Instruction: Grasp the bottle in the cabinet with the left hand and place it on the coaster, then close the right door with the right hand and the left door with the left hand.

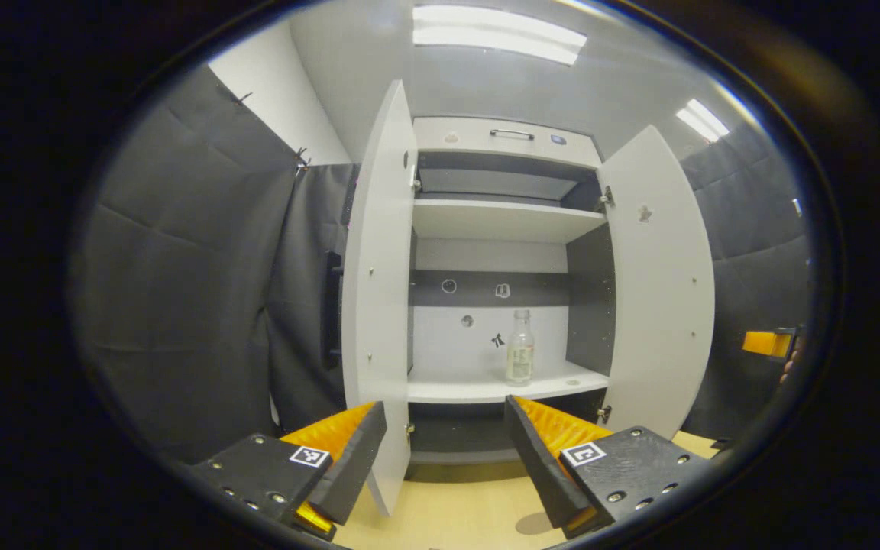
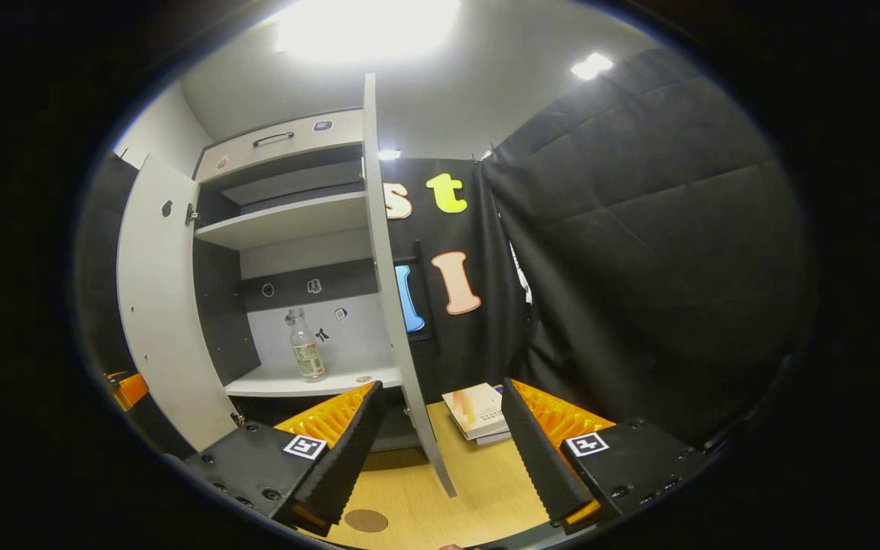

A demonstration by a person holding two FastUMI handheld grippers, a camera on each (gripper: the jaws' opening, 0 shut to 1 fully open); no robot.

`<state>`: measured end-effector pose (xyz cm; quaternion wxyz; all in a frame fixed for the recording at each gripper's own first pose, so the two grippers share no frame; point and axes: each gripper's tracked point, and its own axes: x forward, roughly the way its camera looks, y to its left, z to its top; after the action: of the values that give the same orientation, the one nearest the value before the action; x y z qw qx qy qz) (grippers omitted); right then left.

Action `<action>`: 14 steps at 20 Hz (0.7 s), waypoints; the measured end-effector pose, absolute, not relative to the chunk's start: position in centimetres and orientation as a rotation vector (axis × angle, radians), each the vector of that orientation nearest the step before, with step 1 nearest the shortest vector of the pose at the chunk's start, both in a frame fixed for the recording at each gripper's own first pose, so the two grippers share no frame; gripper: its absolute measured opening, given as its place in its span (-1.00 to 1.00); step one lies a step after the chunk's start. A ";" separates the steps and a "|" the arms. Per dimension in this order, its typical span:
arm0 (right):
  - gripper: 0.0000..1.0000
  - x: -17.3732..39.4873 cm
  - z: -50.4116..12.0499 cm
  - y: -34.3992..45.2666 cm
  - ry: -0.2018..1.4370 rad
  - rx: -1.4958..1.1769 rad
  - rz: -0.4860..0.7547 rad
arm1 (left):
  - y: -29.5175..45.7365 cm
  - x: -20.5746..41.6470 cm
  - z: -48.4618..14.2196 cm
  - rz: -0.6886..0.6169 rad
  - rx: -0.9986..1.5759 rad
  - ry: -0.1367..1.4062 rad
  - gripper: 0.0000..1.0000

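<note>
A clear bottle [image 1: 520,346] with a pale label stands upright on the lower shelf of the white cabinet [image 1: 501,221], whose left door [image 1: 379,290] and right door [image 1: 661,283] both stand wide. My left gripper [image 1: 446,416] is open, well short of the shelf, aimed at the cabinet's middle. In the right gripper view the bottle [image 2: 305,345] shows on the same shelf, with the right door [image 2: 394,283] edge-on in front. My right gripper [image 2: 440,405] is open and holds nothing. A round brown coaster [image 2: 366,520] lies on the wooden table [image 2: 478,489] below it.
A small stack of books [image 2: 478,412] lies on the table right of the cabinet. The coaster [image 1: 535,523] is also at the bottom of the left gripper view. An orange part of the other gripper [image 1: 767,343] shows at the far right. Black cloth walls close in both sides.
</note>
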<state>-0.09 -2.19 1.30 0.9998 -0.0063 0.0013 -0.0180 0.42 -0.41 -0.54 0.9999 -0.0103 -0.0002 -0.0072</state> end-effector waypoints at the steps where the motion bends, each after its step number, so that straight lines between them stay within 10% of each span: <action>1: 0.95 0.0 1.4 -2.6 -0.001 -0.011 -0.040 | -0.4 0.5 -0.5 -0.014 -0.023 -0.003 0.99; 14: 0.95 5.0 2.5 -9.3 0.025 0.006 -0.161 | -0.8 0.7 -0.8 -0.076 -0.060 0.029 0.88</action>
<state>4.95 -9.32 2.50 0.9967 0.0032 0.0124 -0.0806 0.67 -0.82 -0.76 0.9987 -0.0298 0.0144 -0.0379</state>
